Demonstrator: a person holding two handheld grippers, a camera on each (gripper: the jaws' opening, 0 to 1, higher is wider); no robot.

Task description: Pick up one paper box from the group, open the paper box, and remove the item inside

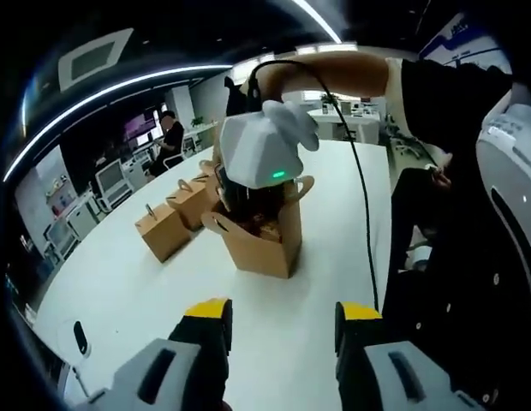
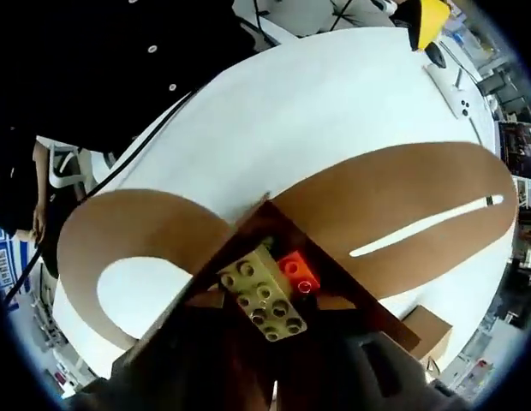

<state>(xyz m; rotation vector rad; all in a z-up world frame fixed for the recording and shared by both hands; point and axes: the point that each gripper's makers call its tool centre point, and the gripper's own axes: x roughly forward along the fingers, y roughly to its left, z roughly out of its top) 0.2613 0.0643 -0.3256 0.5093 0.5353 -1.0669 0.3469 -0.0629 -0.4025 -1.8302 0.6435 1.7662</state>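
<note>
On the white table [image 1: 128,291] stands an open paper box [image 1: 264,244], brown, its top flaps spread and its curved handle tabs raised. The right gripper [image 1: 261,150] reaches down into its mouth from above, its pale housing with a small green light sitting just over the opening; a black cable [image 1: 360,188] runs from it across the table toward the person's dark sleeve [image 1: 445,94] at the near right edge. Whether that claw's jaws are parted or pressed together cannot be told, since they are sunk in the box.

Looking down from the right gripper view, the box's two rounded flaps [image 2: 402,214] fan out to either side (one has a narrow slit, the other a large cut-out), and at the bottom of the box lie a tan toy brick [image 2: 264,295] and an orange toy brick [image 2: 300,270] touching it. The shapes nearest the lens are dark and blurred, probably the jaws.

Behind the open box, toward the far left edge of the table, stand closed paper boxes [image 1: 163,229] close together. The left gripper [image 1: 283,321] hovers over the near edge, yellow-tipped jaws apart with nothing between them. A small white device [image 1: 80,338] lies near the left edge.
</note>
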